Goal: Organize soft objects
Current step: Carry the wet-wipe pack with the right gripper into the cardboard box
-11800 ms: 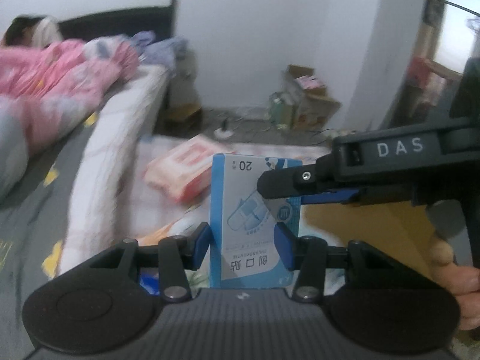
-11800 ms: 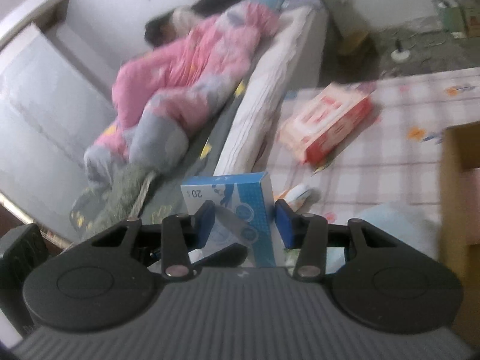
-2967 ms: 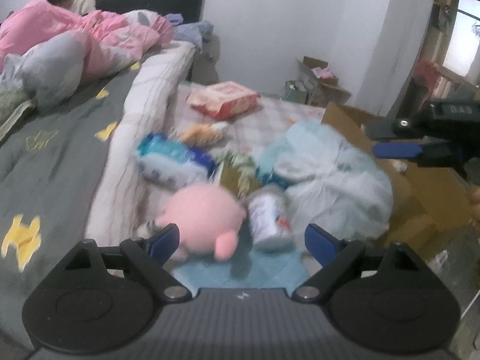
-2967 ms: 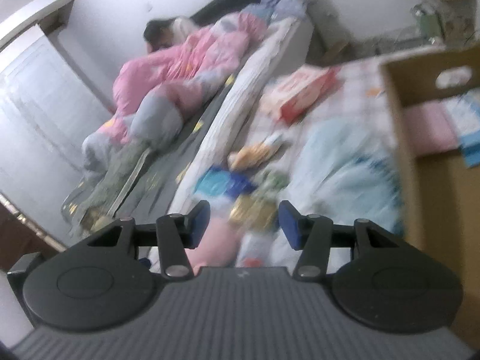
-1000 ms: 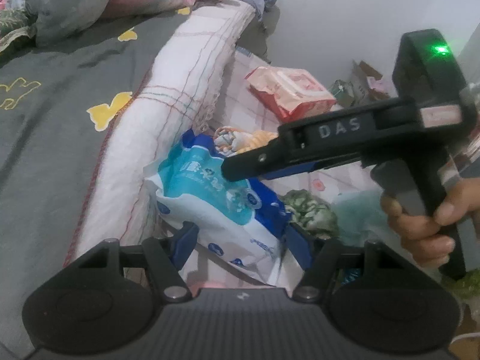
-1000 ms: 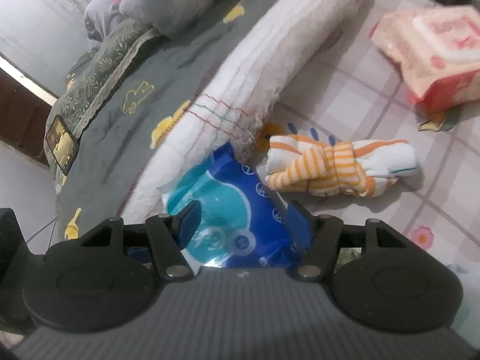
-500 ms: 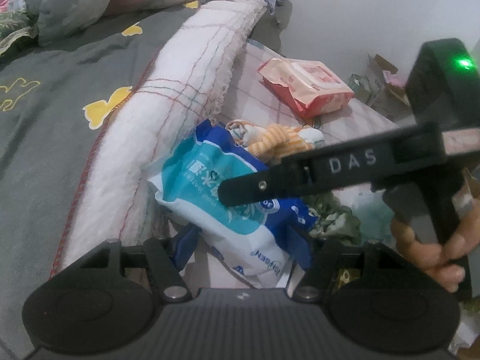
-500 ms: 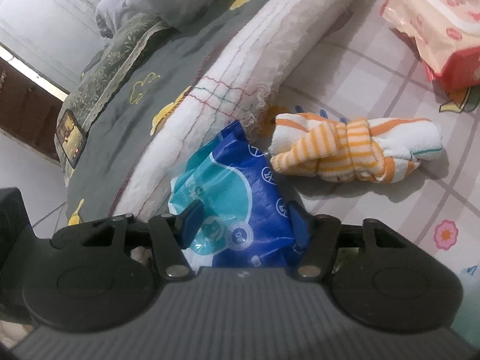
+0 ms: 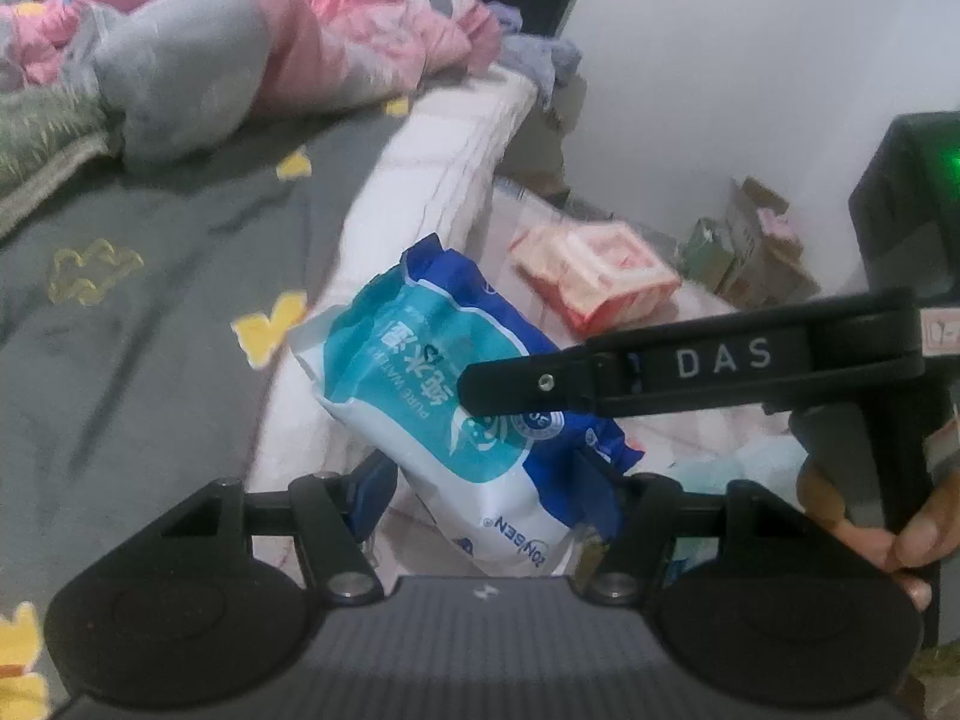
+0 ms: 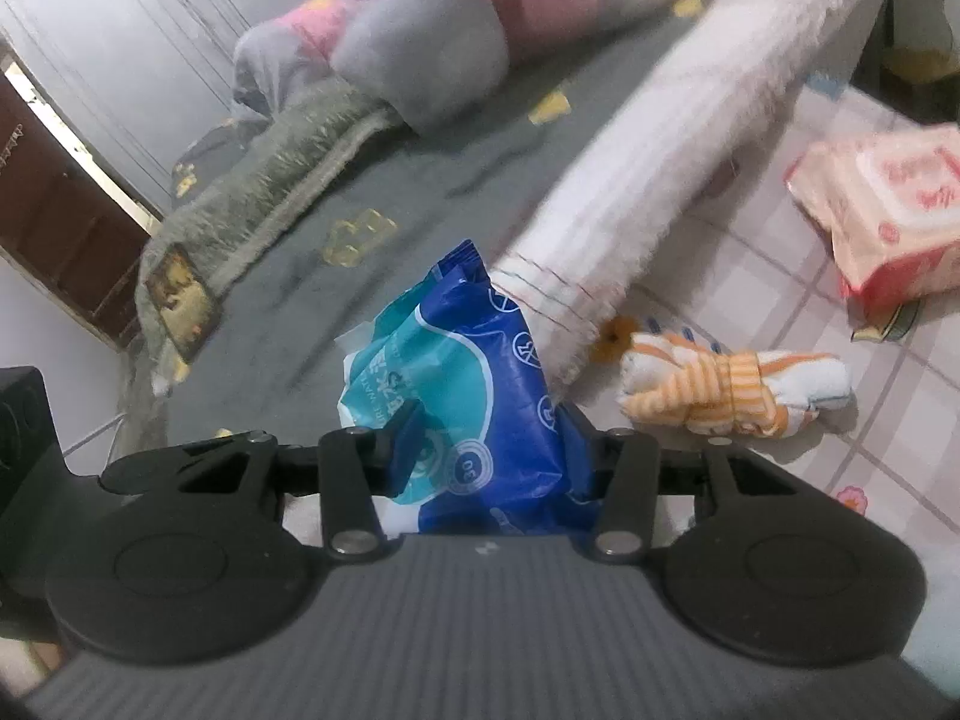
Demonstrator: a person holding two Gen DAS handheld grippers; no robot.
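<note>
The left gripper [image 9: 486,492] pinches the lower end of the blue wipes pack [image 9: 444,396], its pads pressed against the two sides of the soft bag. The right gripper [image 10: 486,450] is closing on the same pack [image 10: 468,396] from the other side, and its pads dent the film; in the left wrist view its black finger [image 9: 540,384] lies across the pack's face, with the person's hand [image 9: 870,522] on the handle at the right edge. The pack is up off the bedding, held between the two grippers, its long axis slanting away from the left gripper towards the white bolster [image 9: 444,168]. Both grippers are on it, so neither is the nearer; the carry probably depends on keeping that slanted bag from folding between them. Beyond it on the checked sheet [image 10: 900,420] lie an orange striped cloth roll [image 10: 732,396] and, farther off, a pink wipes pack [image 10: 888,216].
</note>
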